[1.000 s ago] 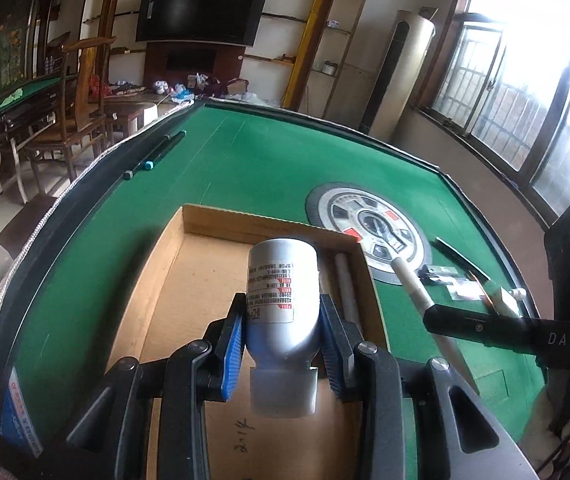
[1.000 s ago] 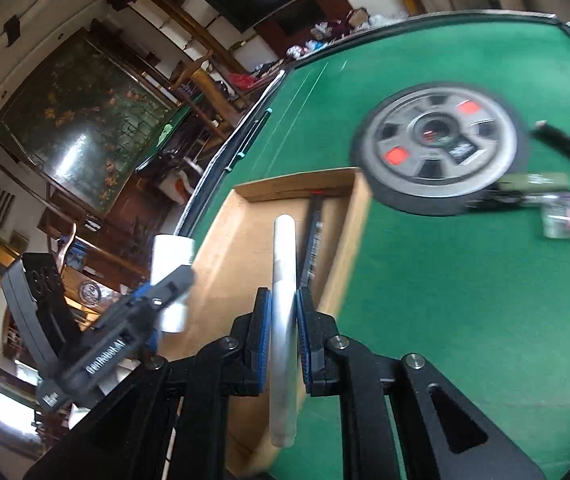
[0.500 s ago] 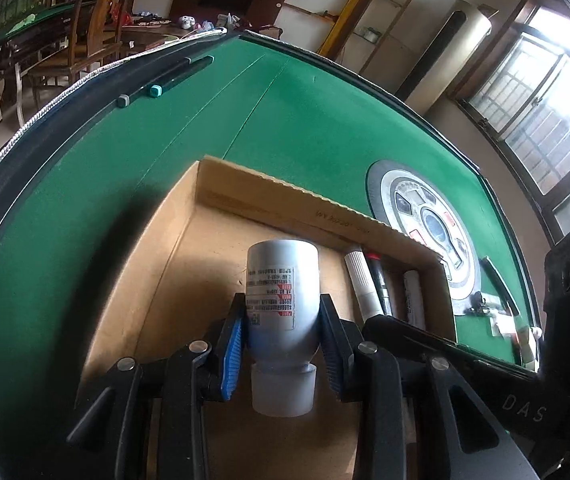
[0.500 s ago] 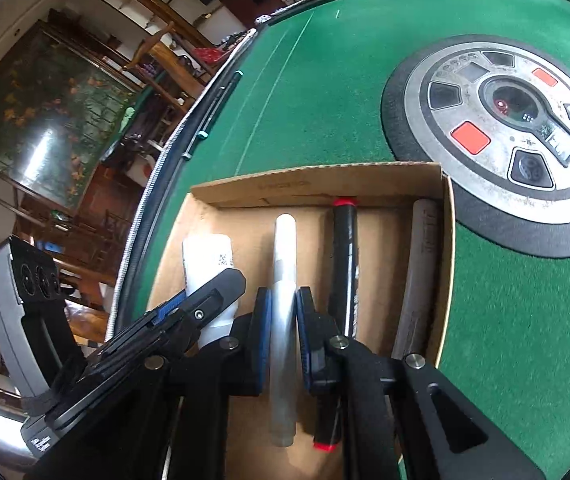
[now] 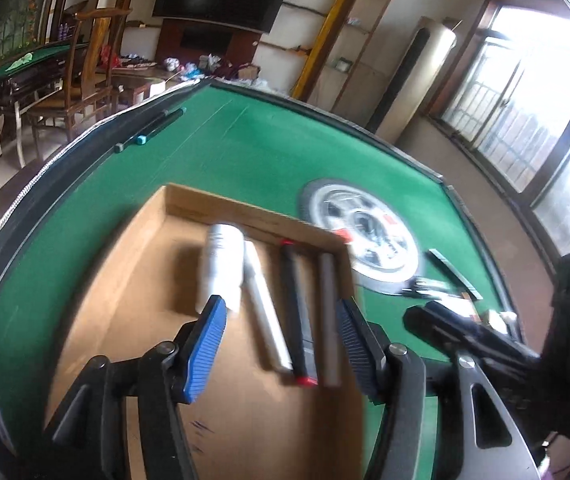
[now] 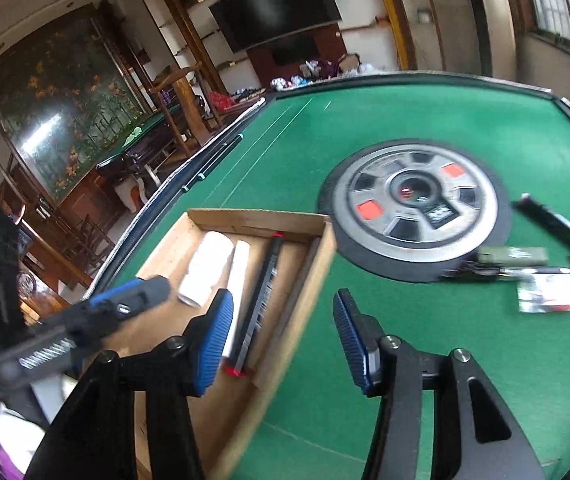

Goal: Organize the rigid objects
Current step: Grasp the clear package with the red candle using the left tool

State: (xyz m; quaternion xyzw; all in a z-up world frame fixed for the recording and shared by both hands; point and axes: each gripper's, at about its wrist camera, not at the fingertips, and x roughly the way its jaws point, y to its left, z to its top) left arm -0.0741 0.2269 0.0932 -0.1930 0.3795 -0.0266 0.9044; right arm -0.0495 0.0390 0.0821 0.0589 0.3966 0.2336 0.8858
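A shallow cardboard box [image 5: 245, 210] [image 6: 259, 216] lies on the green table. In it lie, side by side, a white bottle [image 5: 223, 266] [image 6: 207, 268], a white marker [image 5: 265, 312] [image 6: 237, 276], a black marker with red ends [image 5: 297, 312] [image 6: 263, 284] and a grey stick [image 5: 329, 316] [image 6: 299, 280]. My left gripper [image 5: 281, 344] hovers above the box, jaws opening, nothing between the pads. My right gripper [image 6: 281, 336] hangs over the box's right wall, jaws opening and empty. The left gripper shows in the right wrist view [image 6: 125, 300].
A round grey dial [image 6: 415, 204] [image 5: 365, 240] is set in the felt right of the box. Small loose items [image 6: 545, 276] lie beyond it at the right. Two dark pens [image 5: 151, 130] rest by the table's far left rim. Chairs stand past that rim.
The left gripper let go of the white bottle and the right let go of the white marker; both now lie in the box. Both grippers opened and drew back upward.
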